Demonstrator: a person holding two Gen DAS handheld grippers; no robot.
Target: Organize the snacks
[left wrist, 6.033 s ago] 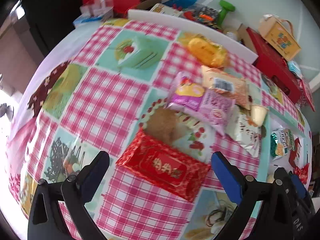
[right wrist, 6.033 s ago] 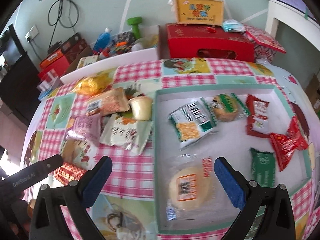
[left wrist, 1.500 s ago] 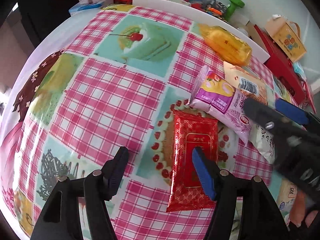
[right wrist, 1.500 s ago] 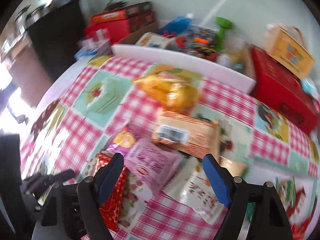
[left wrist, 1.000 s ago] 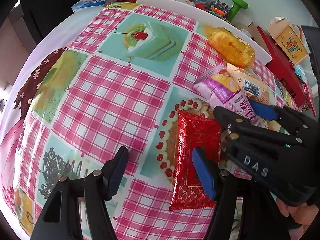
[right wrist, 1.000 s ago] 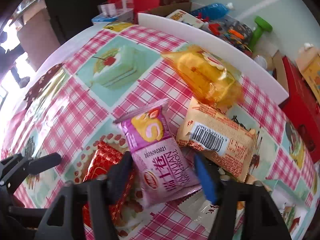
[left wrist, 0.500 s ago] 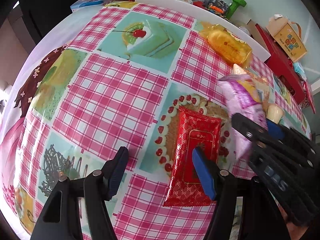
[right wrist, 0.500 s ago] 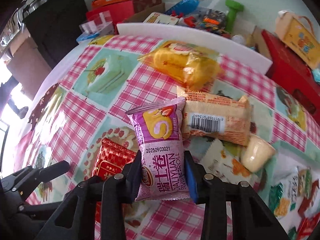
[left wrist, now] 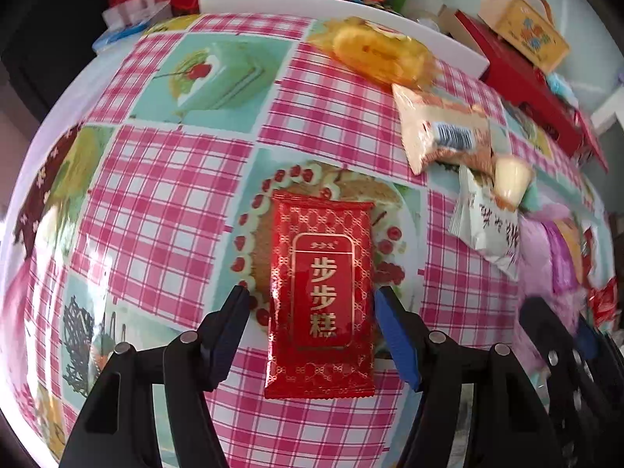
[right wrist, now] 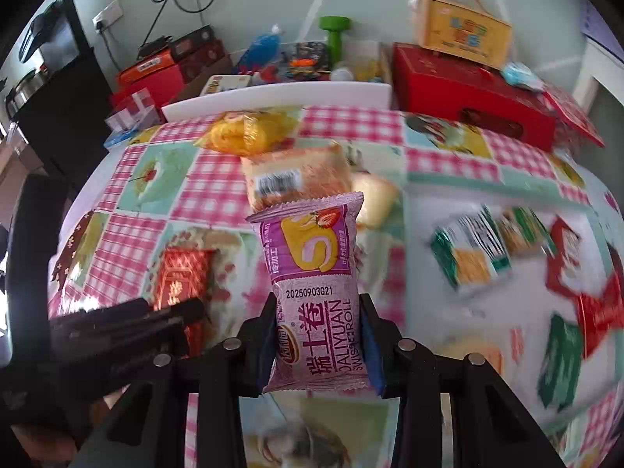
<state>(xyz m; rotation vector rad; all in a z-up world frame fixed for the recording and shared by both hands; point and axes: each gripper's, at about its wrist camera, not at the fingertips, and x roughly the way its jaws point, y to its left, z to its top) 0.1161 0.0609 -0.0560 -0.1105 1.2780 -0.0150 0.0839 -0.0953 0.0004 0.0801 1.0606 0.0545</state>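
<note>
A red snack packet (left wrist: 319, 296) with gold characters lies flat on the checked tablecloth. My left gripper (left wrist: 312, 331) hangs over its near half, open, one finger on each side, pads not pressing. My right gripper (right wrist: 318, 335) is shut on the lower half of a purple Swiss roll packet (right wrist: 316, 273), held upright off the table. In the left wrist view the right gripper (left wrist: 565, 351) and the purple packet (left wrist: 546, 253) blur at the far right. The white tray (right wrist: 425, 214) with a green rim sits at the right and holds several snacks.
On the cloth lie a yellow packet (left wrist: 374, 54), a beige barcoded packet (left wrist: 440, 136), a white packet (left wrist: 487, 226) and a cream cup (left wrist: 511, 183). Behind the table stand a white board (right wrist: 273, 95), a red box (right wrist: 468, 93) and a yellow carton (right wrist: 464, 35).
My right gripper closed on the purple packet, lifted it off the cloth and carried it right. My left gripper shifted and rolled so the red packet lies straight between its fingers.
</note>
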